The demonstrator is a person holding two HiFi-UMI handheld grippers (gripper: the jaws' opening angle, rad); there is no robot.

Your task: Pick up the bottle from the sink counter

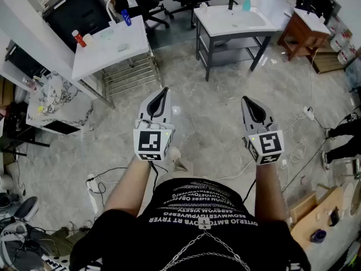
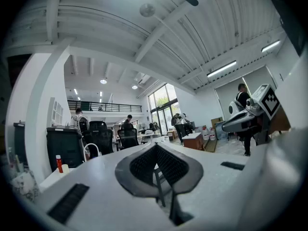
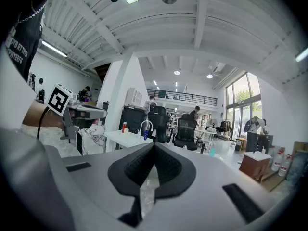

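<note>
I see the small turquoise bottle upright on the white sink counter, upper right, well ahead, nearer my right gripper than my left gripper, both closed on nothing.

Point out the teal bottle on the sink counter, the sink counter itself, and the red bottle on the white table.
teal bottle (image 1: 246, 4): head view, its body.
sink counter (image 1: 211, 27): head view, bare front-left rim.
red bottle (image 1: 75, 38): head view, its body.

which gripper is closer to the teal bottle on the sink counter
Right. The right gripper is nearly in line with the teal bottle but well short of the sink counter; the left gripper sits farther off to the bottle's left.
</note>
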